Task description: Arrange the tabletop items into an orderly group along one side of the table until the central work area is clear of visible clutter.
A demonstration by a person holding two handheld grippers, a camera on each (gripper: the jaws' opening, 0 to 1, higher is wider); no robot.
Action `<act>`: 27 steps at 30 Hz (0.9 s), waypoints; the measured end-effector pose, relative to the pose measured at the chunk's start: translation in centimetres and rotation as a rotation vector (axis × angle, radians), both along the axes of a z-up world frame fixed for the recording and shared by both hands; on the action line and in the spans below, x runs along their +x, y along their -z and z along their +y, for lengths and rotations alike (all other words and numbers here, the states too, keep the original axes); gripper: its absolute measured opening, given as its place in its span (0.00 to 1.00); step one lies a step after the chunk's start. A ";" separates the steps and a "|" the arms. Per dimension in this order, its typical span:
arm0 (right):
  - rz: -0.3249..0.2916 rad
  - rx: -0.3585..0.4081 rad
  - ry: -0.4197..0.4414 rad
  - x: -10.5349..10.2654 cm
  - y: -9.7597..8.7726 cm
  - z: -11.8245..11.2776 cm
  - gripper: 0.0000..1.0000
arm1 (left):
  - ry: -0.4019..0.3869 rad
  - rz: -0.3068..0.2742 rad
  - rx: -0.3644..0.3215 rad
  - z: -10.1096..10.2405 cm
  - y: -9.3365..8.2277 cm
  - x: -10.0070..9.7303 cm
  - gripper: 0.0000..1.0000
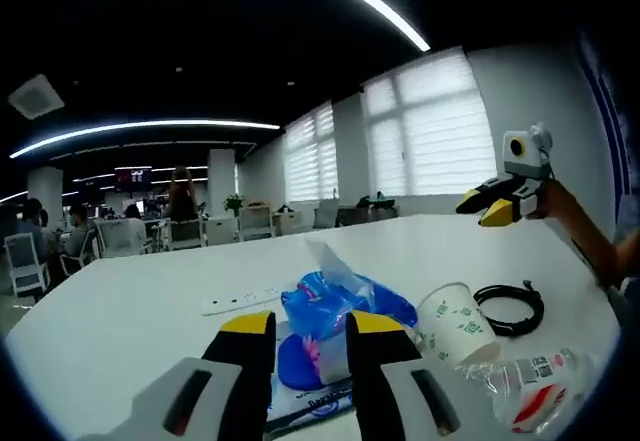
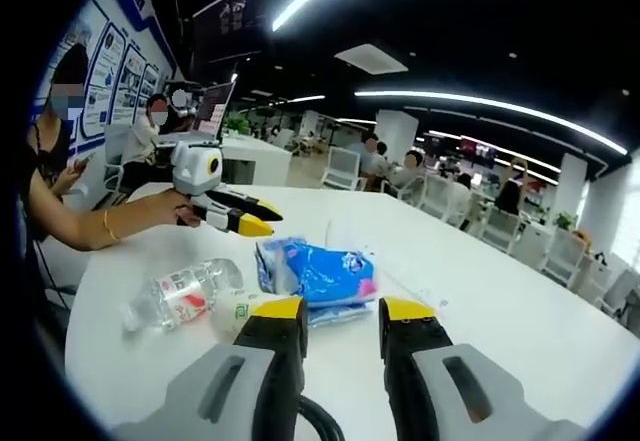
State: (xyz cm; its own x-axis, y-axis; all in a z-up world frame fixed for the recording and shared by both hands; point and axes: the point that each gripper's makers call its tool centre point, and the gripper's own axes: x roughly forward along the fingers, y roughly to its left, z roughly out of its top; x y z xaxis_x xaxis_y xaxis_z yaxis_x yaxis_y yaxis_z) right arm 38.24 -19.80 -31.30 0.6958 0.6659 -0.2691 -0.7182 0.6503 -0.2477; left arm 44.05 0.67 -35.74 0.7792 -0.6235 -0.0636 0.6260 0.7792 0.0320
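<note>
In the left gripper view we see our left gripper (image 1: 310, 339) closest to us, its two yellow-tipped jaws standing apart with nothing between them, above the white table (image 1: 120, 311). Just beyond the jaws lies a blue tissue pack (image 1: 335, 306), partly hidden by them. To the right of it a white paper cup (image 1: 452, 326) lies on its side, and near it, closer to the table edge, a clear plastic bottle (image 1: 530, 386) with a red and white label also lies flat. Behind the cup we see a coiled black cable (image 1: 510, 308), and to the left of the tissue pack a white power strip (image 1: 240, 299). Farther away the right gripper (image 1: 490, 204) hangs above the table; we cannot tell from here how its jaws stand. In the right gripper view the right gripper (image 2: 340, 319) shows its jaws apart and empty, with a loop of the black cable (image 2: 320, 423) just below them. Beyond them lie the paper cup (image 2: 235, 311), the tissue pack (image 2: 318, 273) and the bottle (image 2: 180, 296), all close together. Farther still the left gripper (image 2: 255, 223) is held over the table by a hand (image 2: 160, 209), its yellow tips nearly together.
</note>
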 end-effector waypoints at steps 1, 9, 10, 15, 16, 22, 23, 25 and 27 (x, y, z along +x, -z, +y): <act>-0.001 0.002 -0.002 0.1 0.0 0.1 0.26 | 0.008 0.005 -0.009 -0.1 0.0 -0.1 0.27; 0.029 0.007 -0.002 1.3 0.4 0.6 0.26 | 0.020 0.013 0.025 -0.5 0.8 -0.1 0.24; 0.027 0.004 -0.002 1.5 0.3 0.6 0.26 | 0.018 0.011 0.026 -0.4 0.7 -0.1 0.24; 0.011 0.012 -0.020 2.6 -1.3 0.7 0.20 | 0.009 0.002 0.048 0.1 0.6 -0.1 0.24; 0.002 0.021 -0.016 2.9 -1.9 0.6 0.20 | 0.004 -0.001 0.049 0.3 0.4 -0.1 0.24; -0.035 0.120 -0.007 4.2 -4.4 1.0 0.21 | -0.017 0.006 0.007 1.1 -0.2 0.1 0.24; -0.038 0.146 -0.011 4.3 -4.7 1.2 0.21 | -0.019 0.007 0.000 1.2 -0.3 0.1 0.24; -0.027 0.143 -0.016 4.6 -4.2 1.4 0.21 | -0.021 0.007 0.007 1.2 -0.2 0.1 0.24; -0.013 0.126 -0.015 5.0 -3.5 1.6 0.21 | -0.023 0.007 0.017 1.2 -0.1 0.2 0.24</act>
